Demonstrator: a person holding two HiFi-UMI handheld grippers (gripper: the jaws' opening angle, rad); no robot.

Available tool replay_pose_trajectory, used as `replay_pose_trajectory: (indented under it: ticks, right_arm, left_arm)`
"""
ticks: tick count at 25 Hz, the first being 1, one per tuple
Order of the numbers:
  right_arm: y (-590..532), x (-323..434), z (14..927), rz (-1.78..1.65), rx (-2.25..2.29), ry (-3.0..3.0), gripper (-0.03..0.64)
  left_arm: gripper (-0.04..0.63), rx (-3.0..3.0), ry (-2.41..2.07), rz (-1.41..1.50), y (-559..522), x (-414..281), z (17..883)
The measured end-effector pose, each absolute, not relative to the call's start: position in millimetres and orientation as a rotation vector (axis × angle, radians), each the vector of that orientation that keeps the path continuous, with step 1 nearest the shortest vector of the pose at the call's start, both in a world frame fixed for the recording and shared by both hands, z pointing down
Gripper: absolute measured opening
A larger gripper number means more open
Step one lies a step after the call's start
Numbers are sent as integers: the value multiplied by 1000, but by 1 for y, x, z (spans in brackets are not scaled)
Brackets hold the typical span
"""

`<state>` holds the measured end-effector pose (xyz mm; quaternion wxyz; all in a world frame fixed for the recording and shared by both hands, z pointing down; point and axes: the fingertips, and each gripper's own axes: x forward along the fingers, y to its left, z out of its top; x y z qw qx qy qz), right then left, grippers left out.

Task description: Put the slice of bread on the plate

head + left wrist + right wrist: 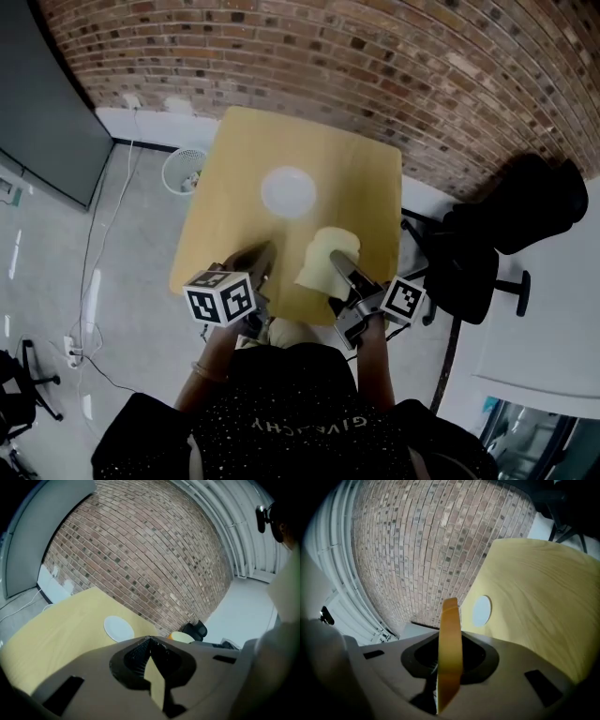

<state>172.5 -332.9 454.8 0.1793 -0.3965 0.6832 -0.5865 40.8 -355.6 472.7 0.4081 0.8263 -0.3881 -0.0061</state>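
Right gripper: mine, clamped on slice of bread — over near edge of table, short of plate.
Left gripper: closed, empty.
Handling: light, soft, crushable — I'd pinch gently at crust.

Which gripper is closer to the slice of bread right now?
Right. The right gripper clamps the bread in its jaws; the left gripper is beside it, not touching.
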Motion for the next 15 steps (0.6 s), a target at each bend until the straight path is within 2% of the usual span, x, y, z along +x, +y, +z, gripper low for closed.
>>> replay_pose_trajectory:
  ticks: [15]
  right_arm:
    - [-430,177,478,-1792,-1127,2058,97]
  left_arm:
    - [11,1952,-1054,-27,-437,43,499]
